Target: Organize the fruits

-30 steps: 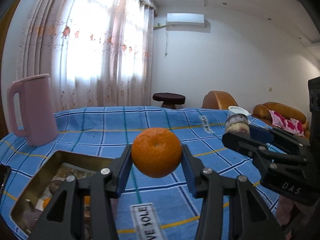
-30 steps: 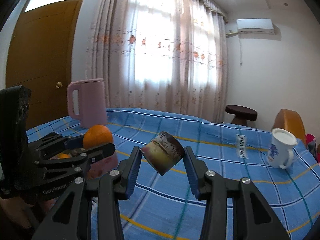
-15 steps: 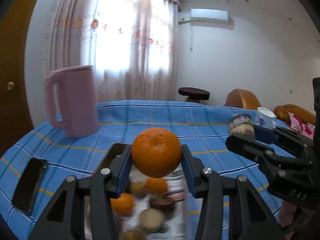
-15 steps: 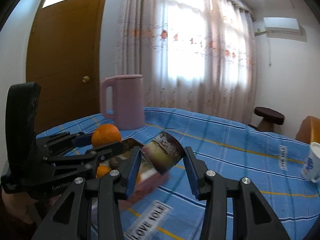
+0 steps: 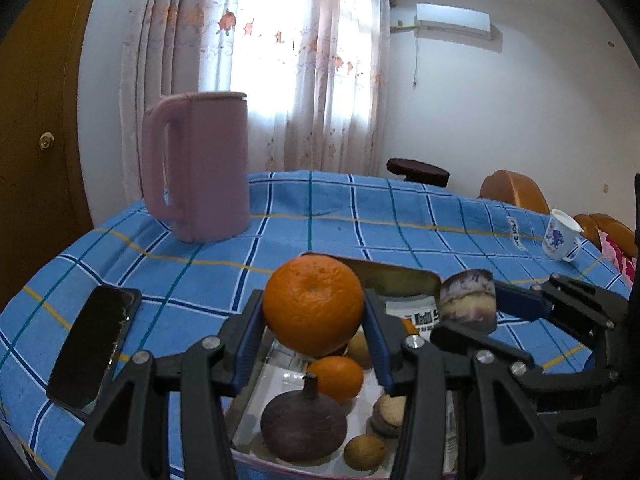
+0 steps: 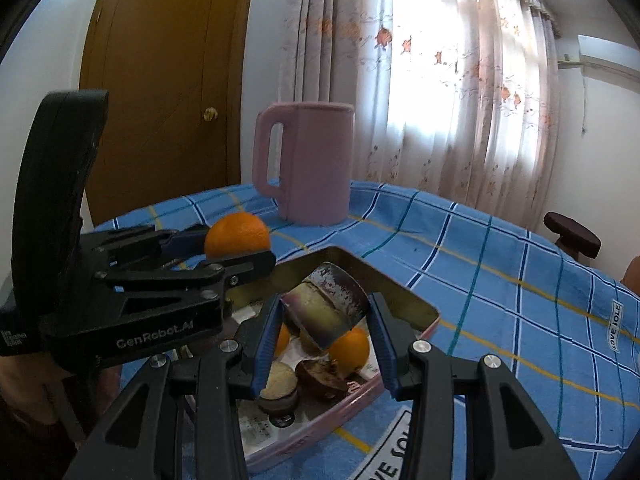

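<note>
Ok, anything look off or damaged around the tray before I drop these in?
Nothing spilled. One oddity: the piece in the right gripper is a cut fruit chunk, tilted, with blotchy dark skin. The phone lies near the table edge, beside the tray.

— What do my grippers look like on your feed?

— Mine show both as matte black frames with triangular cut-outs and silver screws. The left gripper (image 5: pixel 314 316) has blue ribbed pads (image 5: pixel 250 340); the right gripper (image 6: pixel 324 320) matches.

— Markings?

— White "GenRobot.AI" lettering at the left of the right wrist view, bare skin beneath it.
</note>
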